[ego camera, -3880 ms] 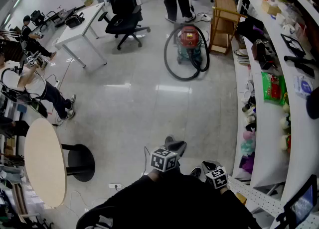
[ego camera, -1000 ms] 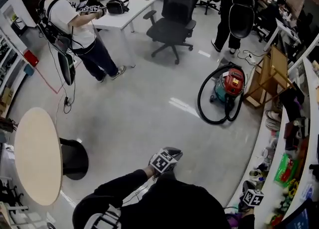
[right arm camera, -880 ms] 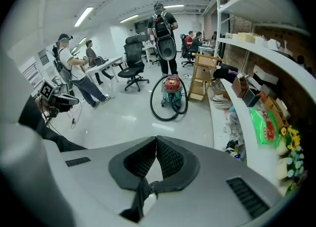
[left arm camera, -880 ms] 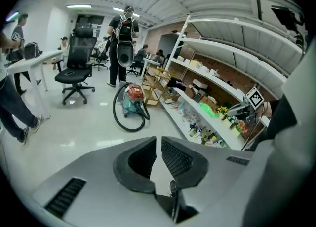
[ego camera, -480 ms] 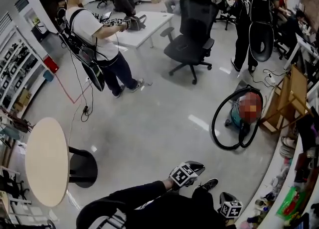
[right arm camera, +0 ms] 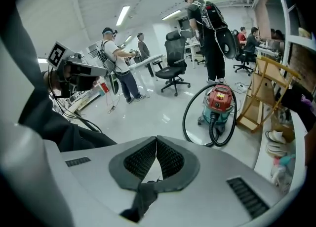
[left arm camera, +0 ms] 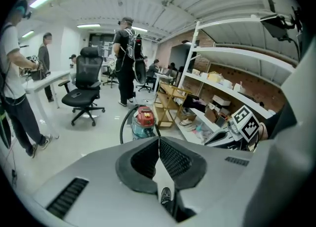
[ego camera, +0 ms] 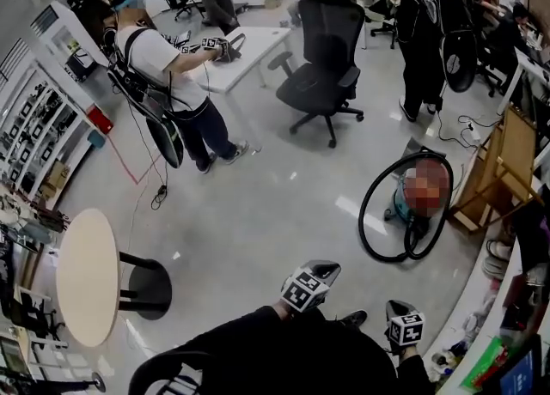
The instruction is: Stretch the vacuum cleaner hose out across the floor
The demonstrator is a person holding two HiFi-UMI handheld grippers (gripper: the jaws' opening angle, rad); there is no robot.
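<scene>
The red and teal vacuum cleaner [ego camera: 411,204] stands on the floor at the right, with its black hose [ego camera: 371,213] curled in a loop round it. It shows ahead of both grippers, as the vacuum cleaner [left arm camera: 143,121] with its hose [left arm camera: 123,128] in the left gripper view and the vacuum cleaner [right arm camera: 218,100] with its hose [right arm camera: 189,115] in the right gripper view. My left gripper [ego camera: 321,270] and right gripper [ego camera: 396,306] hang over the floor well short of it. The left gripper [left arm camera: 158,140] and the right gripper [right arm camera: 156,139] are both shut with nothing held.
A black office chair [ego camera: 323,63] and a white table [ego camera: 249,51] stand at the back, with several people around them. A wooden rack [ego camera: 498,170] sits right behind the vacuum. Curved shelves [ego camera: 516,325] run along the right, and a round table [ego camera: 86,275] is at the left.
The person carrying the grippers has moved across the floor and the view has turned. The right gripper has come in from the lower right edge to sit beside the left one.
</scene>
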